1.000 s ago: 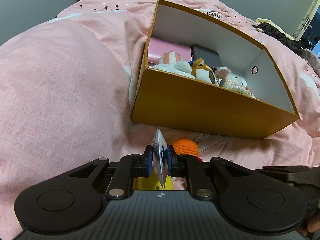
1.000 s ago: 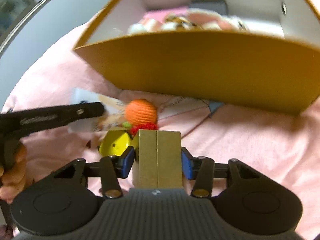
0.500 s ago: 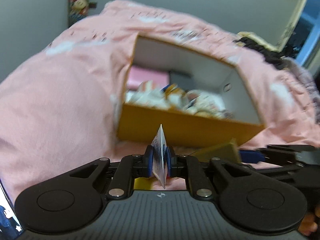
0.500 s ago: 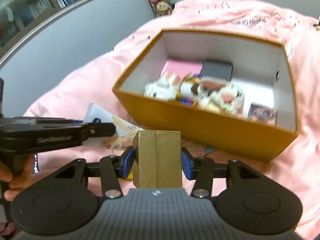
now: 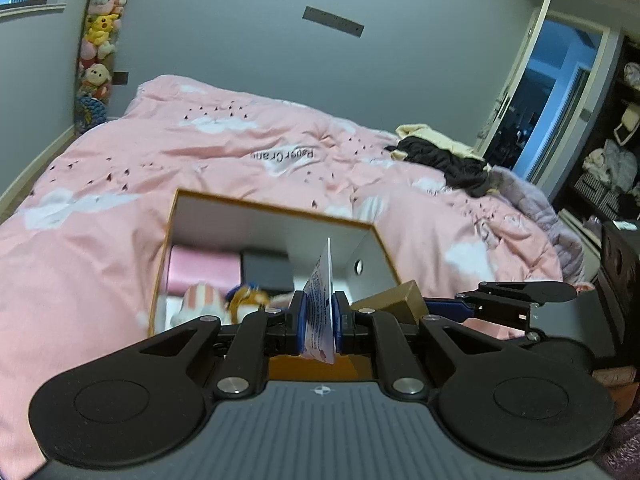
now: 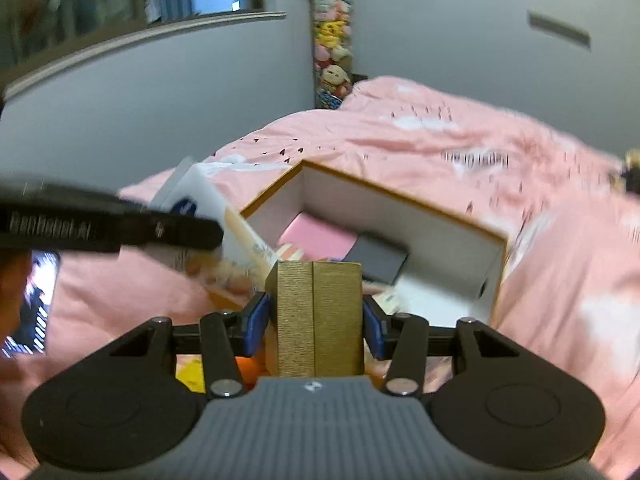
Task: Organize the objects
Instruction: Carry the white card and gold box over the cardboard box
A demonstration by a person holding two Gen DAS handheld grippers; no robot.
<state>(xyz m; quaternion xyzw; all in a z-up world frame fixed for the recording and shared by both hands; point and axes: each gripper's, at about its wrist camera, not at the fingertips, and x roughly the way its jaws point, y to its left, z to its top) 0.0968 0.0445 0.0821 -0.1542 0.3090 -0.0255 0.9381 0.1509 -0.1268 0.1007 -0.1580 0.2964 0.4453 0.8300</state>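
Here, gold box (image 6: pixel 316 316) between right tongs (image 6: pixel 316 320)

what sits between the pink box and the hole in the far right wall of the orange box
In the left wrist view, a dark flat case lies right of the pink box, and the upright packet in the left gripper crosses before the hole.

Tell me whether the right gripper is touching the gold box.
Touching: the right wrist view shows the right gripper with its jaws pressed against both sides of the ribbed gold cardboard box.

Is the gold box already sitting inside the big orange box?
No, the gold box is pinched in the right tool, held up in front of the big orange box, not in it.
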